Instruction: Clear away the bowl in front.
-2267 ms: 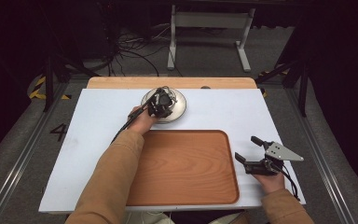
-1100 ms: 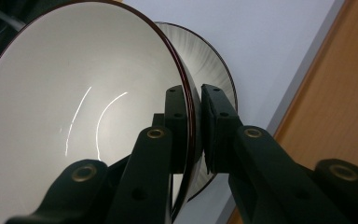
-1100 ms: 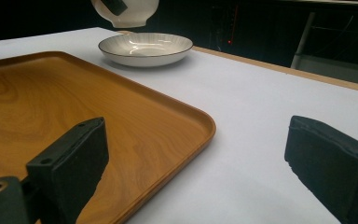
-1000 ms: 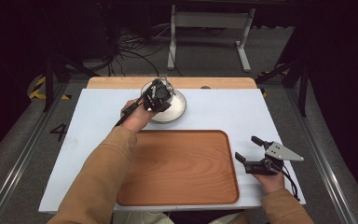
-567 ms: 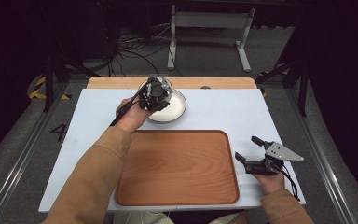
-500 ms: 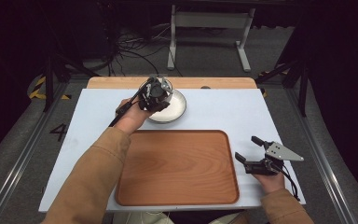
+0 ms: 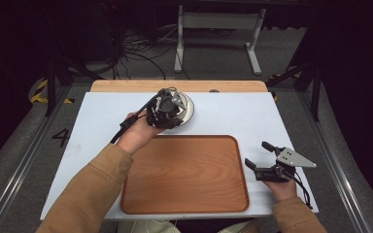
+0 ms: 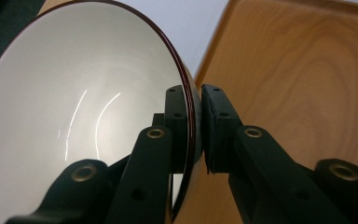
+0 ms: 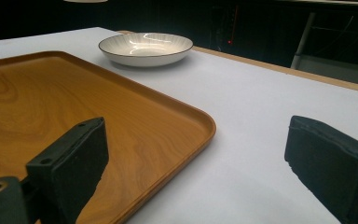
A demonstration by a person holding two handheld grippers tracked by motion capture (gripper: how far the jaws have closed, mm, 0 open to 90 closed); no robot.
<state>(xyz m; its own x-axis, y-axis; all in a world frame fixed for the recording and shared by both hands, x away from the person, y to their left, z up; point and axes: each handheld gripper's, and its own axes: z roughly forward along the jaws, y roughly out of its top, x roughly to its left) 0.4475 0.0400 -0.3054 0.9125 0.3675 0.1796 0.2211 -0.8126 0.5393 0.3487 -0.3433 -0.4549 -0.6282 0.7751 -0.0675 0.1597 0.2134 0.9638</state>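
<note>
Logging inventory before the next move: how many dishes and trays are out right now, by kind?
Bowls: 2, a held bowl clamped at its rim by the left gripper, and a second bowl on the table
Wooden tray: 1
Total: 3

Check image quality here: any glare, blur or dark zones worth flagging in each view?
High view: table evenly lit, surroundings nearly black. Left gripper view: curved glare streaks on the bowl, whose rim is sharp beside the left gripper; tray soft. Right gripper view: right gripper jaws blurred in the foreground, a second bowl farther off fairly sharp.
</note>
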